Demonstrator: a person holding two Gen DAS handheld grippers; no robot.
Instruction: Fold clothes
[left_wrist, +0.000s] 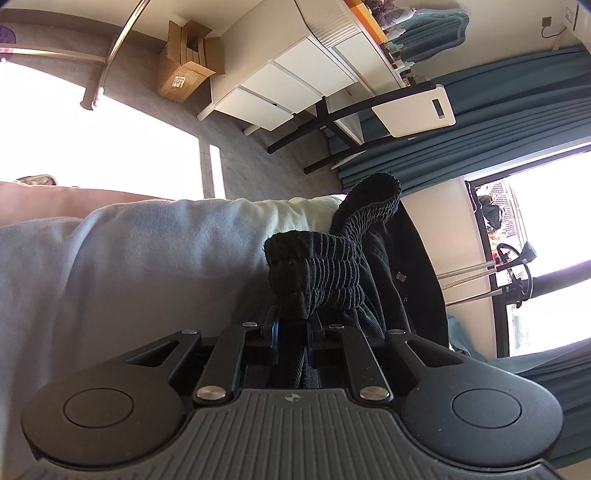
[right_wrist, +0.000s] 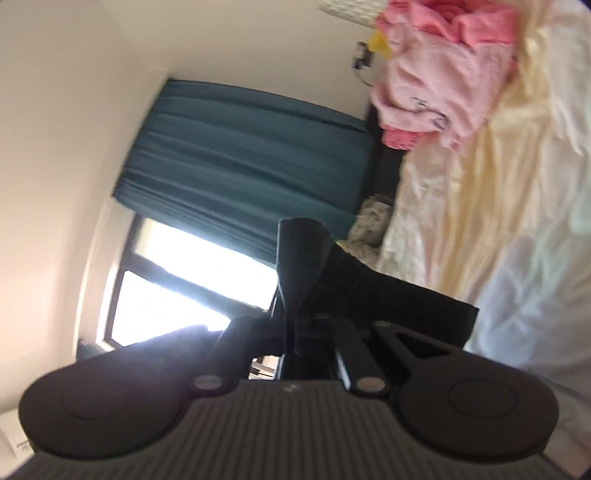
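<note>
My left claw (left_wrist: 291, 328) clamps the elastic waistband of the black trousers (left_wrist: 373, 266) | my right claw (right_wrist: 295, 314) pinches their other end | garment hangs between, above the bed sheet (left_wrist: 147, 258) | step, I judge: spreading | next: lay flat, aligned.

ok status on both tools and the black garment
Left tool shut on black garment waistband. Right tool shut on its dark fabric. Nothing in the way.

black ribbed garment (left_wrist: 317, 273), teal curtains (left_wrist: 498, 122)
</note>
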